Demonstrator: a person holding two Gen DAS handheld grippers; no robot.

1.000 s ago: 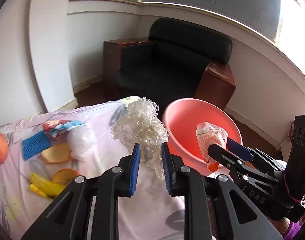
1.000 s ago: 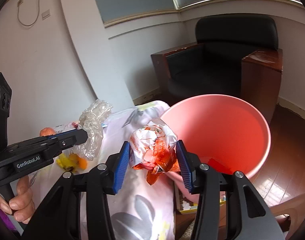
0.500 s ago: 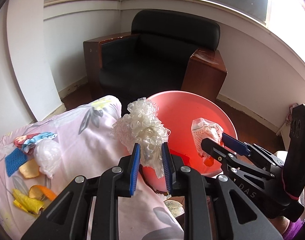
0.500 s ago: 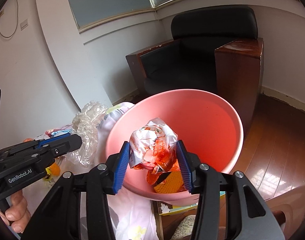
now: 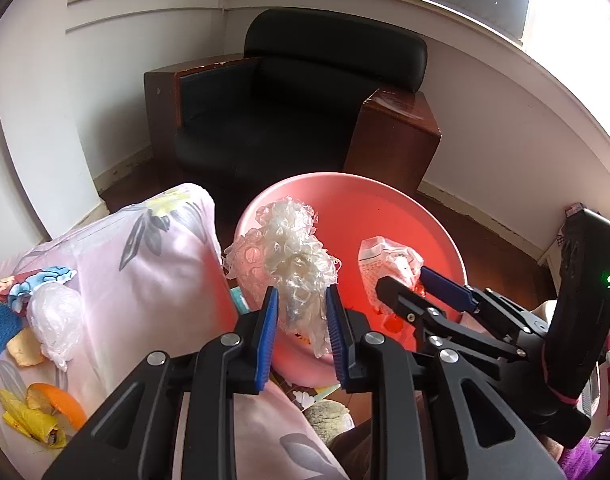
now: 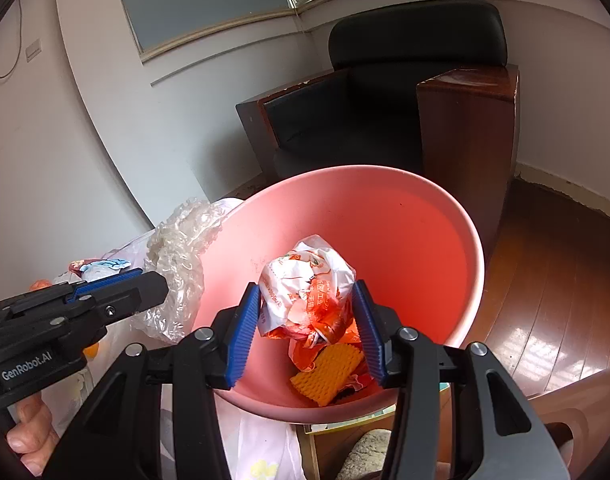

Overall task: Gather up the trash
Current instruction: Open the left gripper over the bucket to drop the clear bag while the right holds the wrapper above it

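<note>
Left gripper (image 5: 301, 312) clamping crinkled clear plastic wad (image 5: 285, 252), right gripper (image 6: 311, 320) gripping crumpled orange-white wrapper (image 6: 305, 288), both hanging over pink bin (image 6: 445, 216).

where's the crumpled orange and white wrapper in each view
Left wrist: the wrapper sits right of centre, clamped in the right gripper, over the pink bin.
Right wrist: the wrapper is at centre, between the gripper's blue pads.
Shared landmark: the black armchair behind the bin.
</note>
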